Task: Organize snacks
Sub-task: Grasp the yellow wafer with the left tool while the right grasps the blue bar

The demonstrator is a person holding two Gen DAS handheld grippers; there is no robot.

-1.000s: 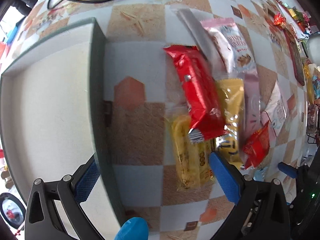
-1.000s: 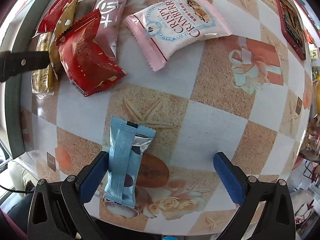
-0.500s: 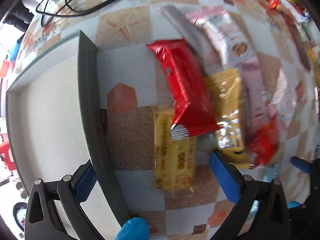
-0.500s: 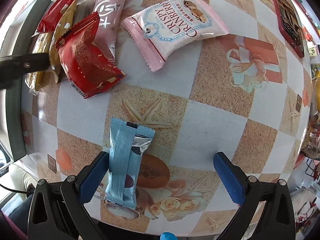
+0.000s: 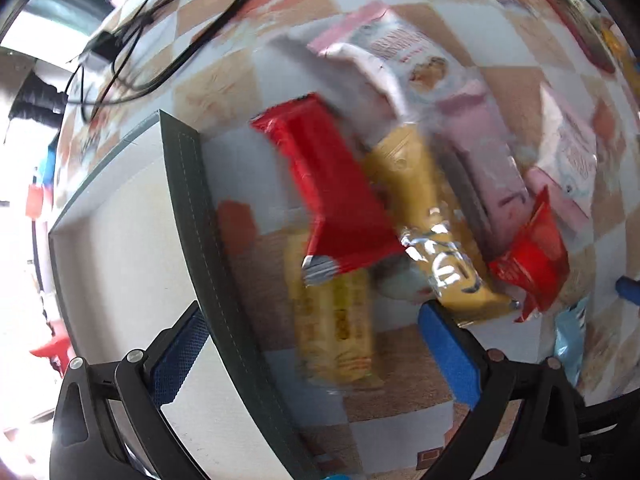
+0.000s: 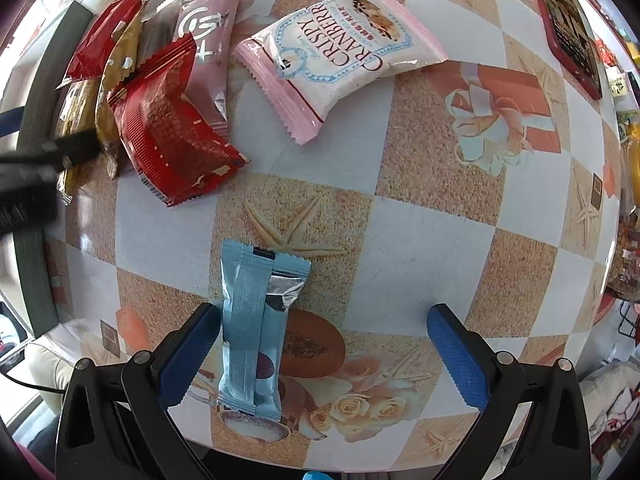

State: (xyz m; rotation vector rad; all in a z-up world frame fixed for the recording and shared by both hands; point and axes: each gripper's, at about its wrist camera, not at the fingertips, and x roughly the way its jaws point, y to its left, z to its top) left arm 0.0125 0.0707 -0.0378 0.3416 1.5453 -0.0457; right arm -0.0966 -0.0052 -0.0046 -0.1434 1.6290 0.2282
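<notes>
Both claws spread wide over a snack-strewn table, nothing gripped yet.

The checkered table (image 6: 420,240) is glossy and hard; a grey-rimmed tray (image 5: 192,216) with a pale, flat floor runs under the left claw's (image 5: 312,344) left finger. Between that claw's parted fingers lies a yellow bar (image 5: 336,332), with a red packet (image 5: 332,196) and a gold foil packet (image 5: 432,224) overlapping just ahead. All look light, crinkly and slippery, best pinched across the narrow width at mid-body. The right claw (image 6: 320,344), also apart, straddles a slim pale-blue sachet (image 6: 248,328) lying against its left finger; ahead sit a crumpled dark-red packet (image 6: 172,136) and a puffy pink-edged cranberry pack (image 6: 340,52), likely soft and crushable.
</notes>
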